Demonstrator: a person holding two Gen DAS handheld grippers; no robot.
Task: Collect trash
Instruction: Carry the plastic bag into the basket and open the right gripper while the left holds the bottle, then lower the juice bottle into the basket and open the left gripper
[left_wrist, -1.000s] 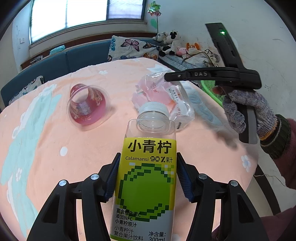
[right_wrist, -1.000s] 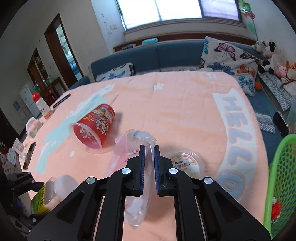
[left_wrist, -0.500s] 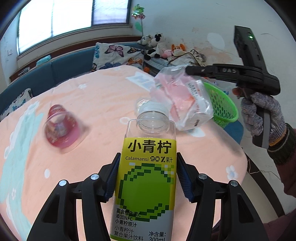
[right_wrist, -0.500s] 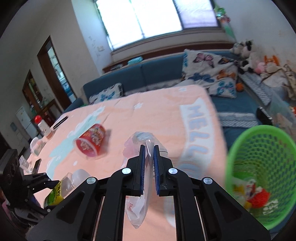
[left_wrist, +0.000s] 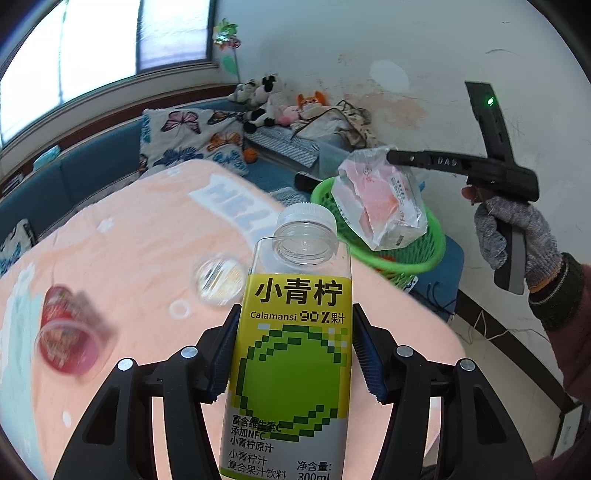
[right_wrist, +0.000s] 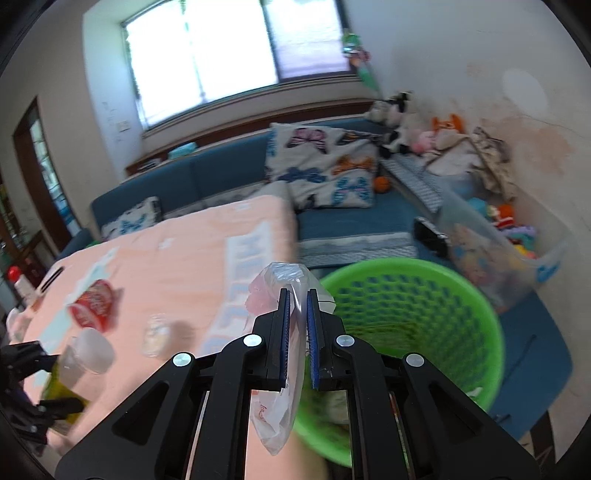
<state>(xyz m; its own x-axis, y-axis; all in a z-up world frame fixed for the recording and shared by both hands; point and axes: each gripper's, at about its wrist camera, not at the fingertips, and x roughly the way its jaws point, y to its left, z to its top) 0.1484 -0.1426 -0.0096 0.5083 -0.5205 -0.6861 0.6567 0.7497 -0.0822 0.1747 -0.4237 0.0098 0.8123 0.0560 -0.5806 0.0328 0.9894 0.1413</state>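
My left gripper (left_wrist: 293, 354) is shut on a clear juice bottle (left_wrist: 291, 354) with a yellow-green label and white cap, held above the peach table. My right gripper (right_wrist: 296, 310) is shut on a crumpled clear plastic bag (right_wrist: 280, 406) with pink print. The left wrist view shows that bag (left_wrist: 380, 206) hanging from the right gripper (left_wrist: 393, 158) over the green mesh basket (left_wrist: 424, 258), with a gloved hand (left_wrist: 517, 236) on the handle. In the right wrist view the basket (right_wrist: 424, 302) sits just right of the jaws, with some trash inside.
On the peach tablecloth (left_wrist: 129, 240) lie a tipped red cup (left_wrist: 66, 343) and a small clear lidded tub (left_wrist: 218, 278). A blue sofa (right_wrist: 207, 177) with butterfly pillows and plush toys runs behind. A clear storage bin (right_wrist: 491, 251) of toys stands beyond the basket.
Both grippers have swung right, from the table toward the green basket. The bag was lifted off the table and now hangs over the basket. The bottle stays gripped.
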